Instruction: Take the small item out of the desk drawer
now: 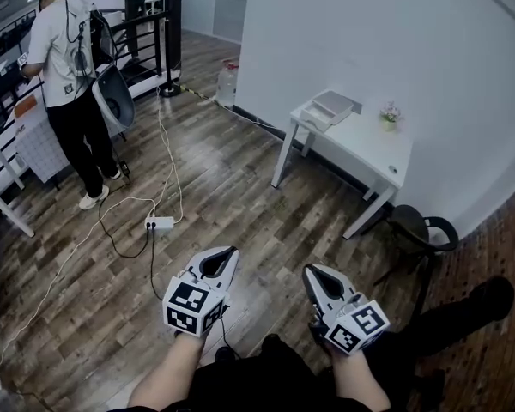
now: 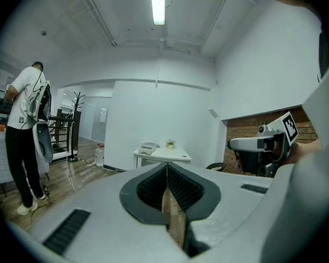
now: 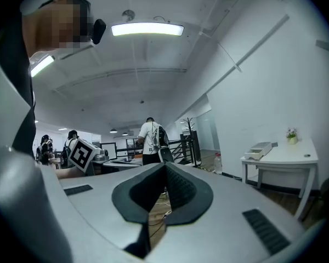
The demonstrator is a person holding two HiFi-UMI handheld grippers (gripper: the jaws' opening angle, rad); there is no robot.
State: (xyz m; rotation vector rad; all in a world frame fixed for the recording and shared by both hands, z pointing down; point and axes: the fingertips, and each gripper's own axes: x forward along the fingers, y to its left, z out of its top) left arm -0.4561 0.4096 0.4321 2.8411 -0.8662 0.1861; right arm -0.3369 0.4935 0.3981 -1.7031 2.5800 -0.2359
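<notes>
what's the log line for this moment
left gripper: shut, empty | right gripper: shut, empty | desk: across room, not reached

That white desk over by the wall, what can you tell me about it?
The white desk stands on slim white legs on the wood floor, against the white wall. A small white tray-like box sits at its far end, and a tiny potted plant sits beside the wall. A black chair stands by its near end.

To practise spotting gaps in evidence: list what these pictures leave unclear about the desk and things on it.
- White box on the desk: too small in every view to show its contents.
- Small item: in no view.
- Any drawer under the desk: head view, hidden by the top; gripper views, too small.
</notes>
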